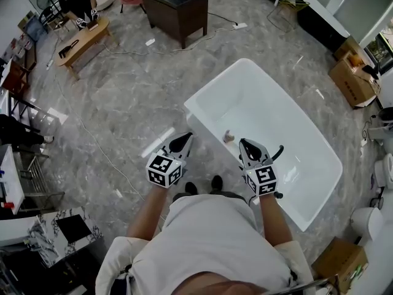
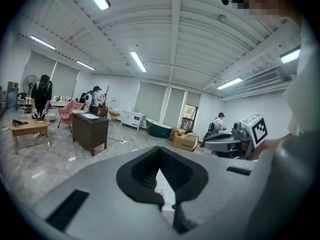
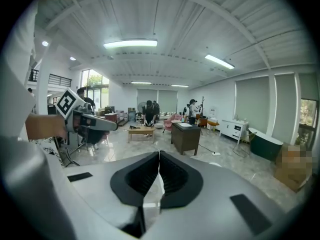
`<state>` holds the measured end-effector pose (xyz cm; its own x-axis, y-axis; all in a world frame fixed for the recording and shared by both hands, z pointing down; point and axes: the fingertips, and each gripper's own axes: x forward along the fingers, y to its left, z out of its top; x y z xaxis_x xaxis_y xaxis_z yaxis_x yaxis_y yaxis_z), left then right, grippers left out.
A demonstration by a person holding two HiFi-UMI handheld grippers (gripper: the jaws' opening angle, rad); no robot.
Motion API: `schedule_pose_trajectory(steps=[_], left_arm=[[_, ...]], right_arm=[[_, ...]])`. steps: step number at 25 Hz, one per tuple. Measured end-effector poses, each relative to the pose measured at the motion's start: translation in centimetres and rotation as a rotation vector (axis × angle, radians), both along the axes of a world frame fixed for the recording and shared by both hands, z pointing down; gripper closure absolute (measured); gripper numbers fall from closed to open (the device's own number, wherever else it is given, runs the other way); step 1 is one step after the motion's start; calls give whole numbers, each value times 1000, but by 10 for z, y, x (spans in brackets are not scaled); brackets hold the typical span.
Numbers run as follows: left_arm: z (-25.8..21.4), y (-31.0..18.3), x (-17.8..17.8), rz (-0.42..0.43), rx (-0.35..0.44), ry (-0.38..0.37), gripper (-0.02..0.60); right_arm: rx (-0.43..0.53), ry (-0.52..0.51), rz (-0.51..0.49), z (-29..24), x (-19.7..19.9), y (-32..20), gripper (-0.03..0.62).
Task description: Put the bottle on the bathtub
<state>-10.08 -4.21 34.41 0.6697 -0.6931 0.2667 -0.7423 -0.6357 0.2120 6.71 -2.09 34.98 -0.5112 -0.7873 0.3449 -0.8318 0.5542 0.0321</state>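
Observation:
A white bathtub [image 1: 213, 83] stands on the grey floor right in front of me. Low inside it, near the wall on my side, lies a small brownish bottle [image 1: 228, 136]. My left gripper [image 1: 183, 142] hovers over the tub's near left rim, shut and holding nothing. My right gripper [image 1: 248, 145] hangs over the tub's inside, just right of the bottle, also shut and empty. In the left gripper view the jaws [image 2: 160, 152] meet at their tips, with the right gripper [image 2: 239, 136] off to the side. In the right gripper view the jaws [image 3: 159, 157] touch along their length.
A dark wooden desk [image 1: 178, 8] and a low wooden table [image 1: 83, 39] stand further off. Cardboard boxes [image 1: 353, 78] sit beyond the tub's far right, and another box [image 1: 338, 260] at the near right. A cable [image 1: 92, 140] crosses the floor on the left. My shoes [image 1: 201, 186] touch the tub.

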Motion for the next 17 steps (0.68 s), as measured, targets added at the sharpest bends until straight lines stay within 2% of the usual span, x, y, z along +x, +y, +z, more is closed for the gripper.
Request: schedule_pose_trajectory(steps=[8,17], left_arm=[[1,-2,4,-5,-2,5,577],[4,-1,1,-10,-4,8,577]], right_arm=[[-21,-32,20,0,11,-2,562],[-25,-51,16,3,3,-2,562]])
